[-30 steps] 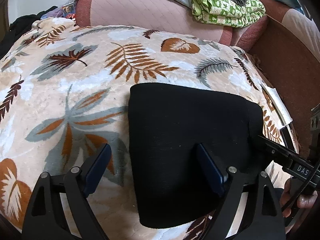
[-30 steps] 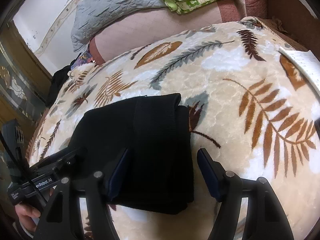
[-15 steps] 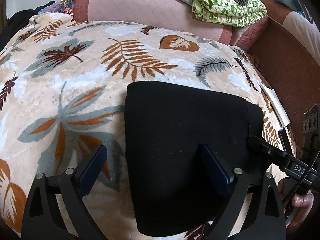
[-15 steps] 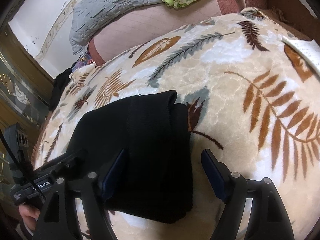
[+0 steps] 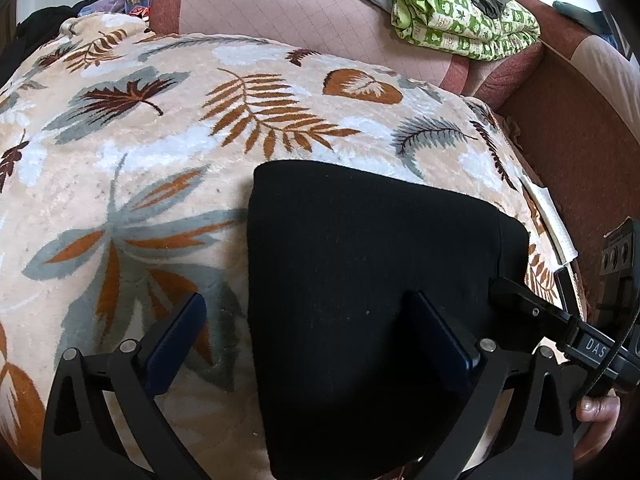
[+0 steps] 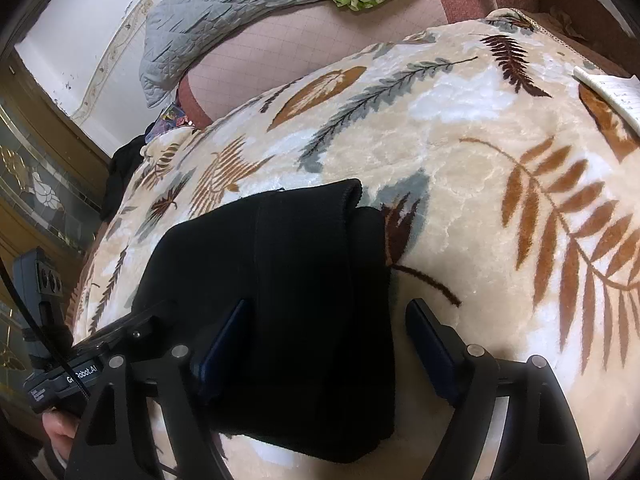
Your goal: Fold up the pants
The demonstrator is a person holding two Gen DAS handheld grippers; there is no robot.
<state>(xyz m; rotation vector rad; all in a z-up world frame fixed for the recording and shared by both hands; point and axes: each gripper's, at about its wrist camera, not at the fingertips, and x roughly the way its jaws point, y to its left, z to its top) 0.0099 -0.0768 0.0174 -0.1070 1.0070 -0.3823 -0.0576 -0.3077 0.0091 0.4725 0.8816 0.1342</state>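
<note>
1. Two grippers hang over a pair of black pants [image 5: 360, 300] folded into a compact stack on a leaf-patterned blanket [image 5: 160, 168].
2. In the left wrist view the pants fill the lower centre of the frame, with their left edge running down between the two fingers.
3. The left gripper [image 5: 308, 344] has its fingers spread wide and opening further; the left finger [image 5: 176, 340] is over bare blanket, the right finger [image 5: 440, 340] over the black cloth, and neither presses on it.
4. In the right wrist view the pants [image 6: 304, 300] lie in the lower centre, with a rolled top layer ending at the upper right corner of the stack.
5. The right gripper [image 6: 328, 344] is also opening; its left finger [image 6: 224, 340] is above the cloth, its right finger [image 6: 432, 344] above blanket just beside the stack's right edge, with nothing gripped.
6. At the top of the left wrist view a green patterned cloth [image 5: 460, 12] lies on a pink cushion [image 5: 280, 12].
7. A grey quilted pillow [image 6: 224, 12] sits at the upper left of the right wrist view.
8. A white notebook [image 6: 612, 96] lies at the right edge of that view.
</note>
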